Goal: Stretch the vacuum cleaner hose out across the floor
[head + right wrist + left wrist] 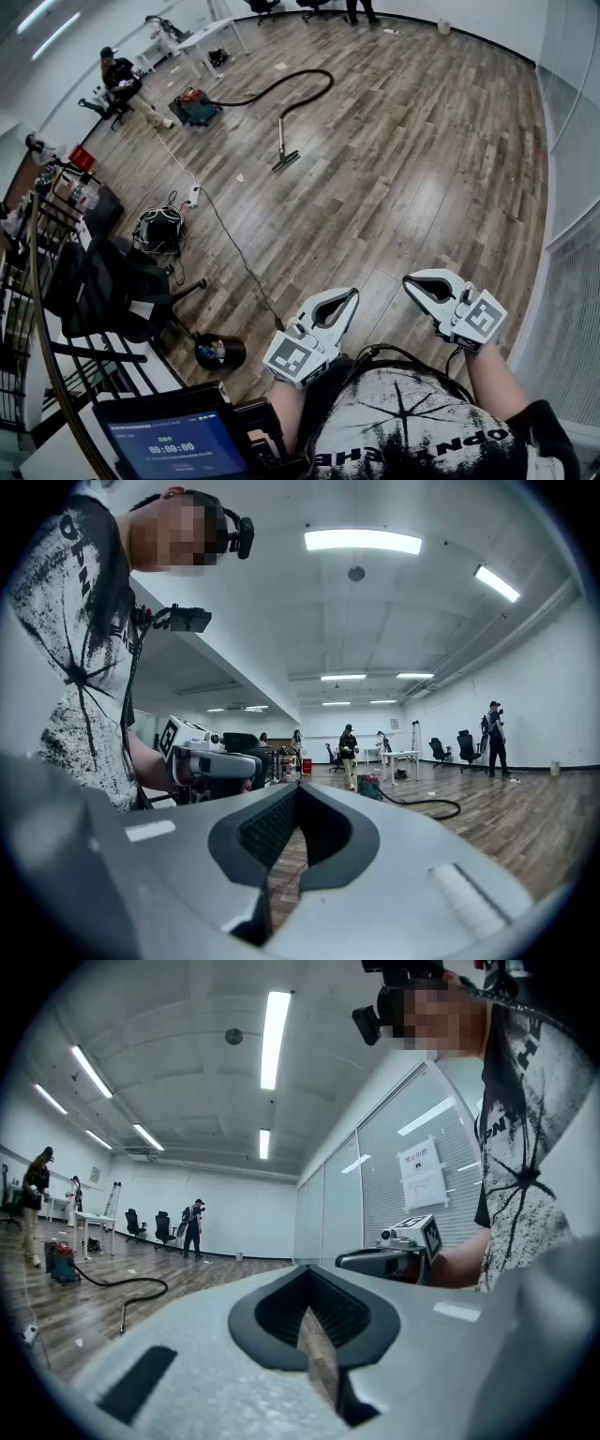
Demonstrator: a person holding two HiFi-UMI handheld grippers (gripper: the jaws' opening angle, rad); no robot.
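The wooden floor (pixel 403 141) lay wide and bare to the right of the vacuum cleaner (pixel 195 107). Its hose (pixel 314 71) ran from it rightward in a loop, then bent back toward me and ended at the floor head (pixel 285 160). All this was well ahead of me and to my left, so my left gripper (pixel 351 294) was nearer than my right gripper (pixel 411 280). Both had their jaws together, holding nothing.

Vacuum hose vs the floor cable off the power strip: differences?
The hose is thick, the cable thin. The hose curls in a loop; the cable runs almost straight. The hose leaves the vacuum cleaner, the cable the power strip. Both are dark and lie on the wood floor.
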